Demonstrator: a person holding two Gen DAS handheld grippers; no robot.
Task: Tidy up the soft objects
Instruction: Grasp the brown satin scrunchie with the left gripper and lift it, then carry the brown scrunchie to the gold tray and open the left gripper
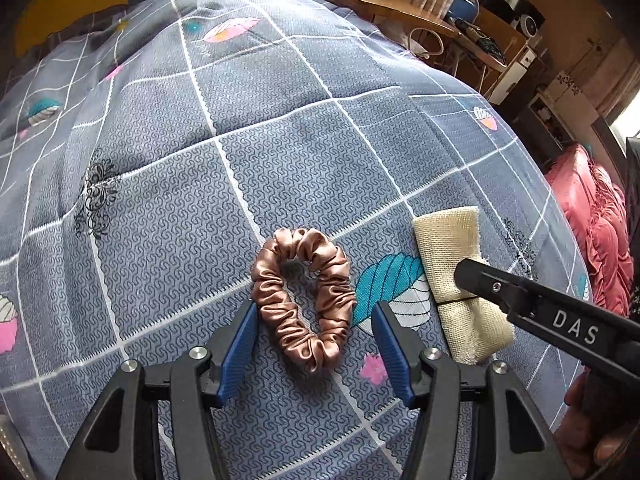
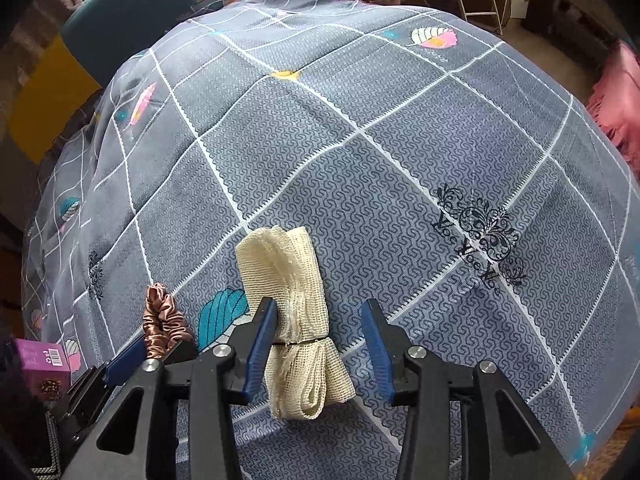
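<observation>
A copper satin scrunchie (image 1: 306, 298) lies flat on the grey patterned bedspread (image 1: 280, 152). My left gripper (image 1: 314, 316) is open with its blue pads on either side of the scrunchie's near half. A cream mesh cloth roll (image 2: 294, 320), tied round its middle with a dark band, lies to the right of the scrunchie. My right gripper (image 2: 320, 320) is open around the roll, its left pad touching it. The roll (image 1: 456, 280) and the right gripper's black finger (image 1: 520, 296) also show in the left wrist view. The scrunchie (image 2: 162, 318) also shows in the right wrist view.
A pink blanket (image 1: 600, 232) lies beyond the bed's right edge. A wooden desk (image 1: 400, 4) with clutter stands behind the bed. A purple box (image 2: 42, 360) sits at the bed's near left corner. A teal chair back (image 2: 128, 12) stands at the far side.
</observation>
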